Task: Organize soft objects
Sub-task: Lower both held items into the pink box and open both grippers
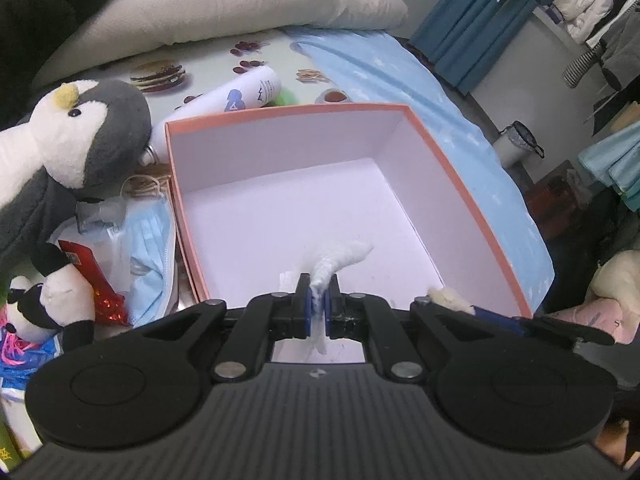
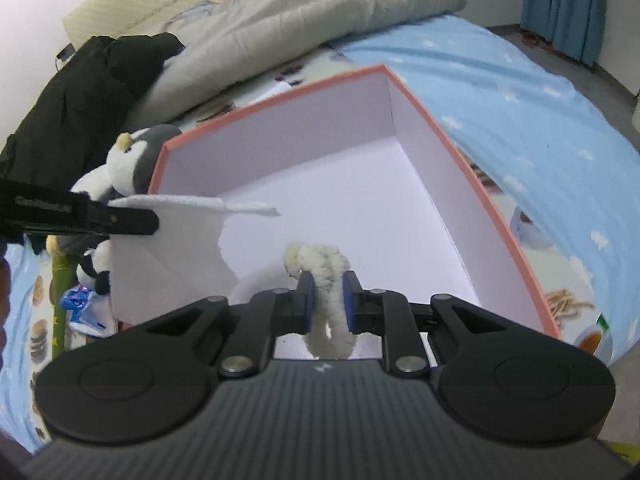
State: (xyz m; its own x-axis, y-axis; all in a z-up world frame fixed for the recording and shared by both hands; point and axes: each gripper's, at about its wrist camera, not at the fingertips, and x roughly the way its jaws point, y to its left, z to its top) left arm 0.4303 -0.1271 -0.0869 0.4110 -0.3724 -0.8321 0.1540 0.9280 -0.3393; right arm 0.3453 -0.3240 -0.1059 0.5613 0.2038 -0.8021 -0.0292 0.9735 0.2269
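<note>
An open pink box with a white inside stands on the bed; it also shows in the right wrist view. My left gripper is shut on a white tissue-like cloth over the box's near edge. In the right wrist view that cloth hangs from the left gripper's black finger over the box's left wall. My right gripper is shut on a cream fluffy loop, held over the box's near side. A grey and white penguin plush sits left of the box, seen too in the right wrist view.
Left of the box lie a blue face mask, a red packet, a small panda plush and a white bottle. A grey quilt and black garment lie behind. A blue sheet covers the bed's right.
</note>
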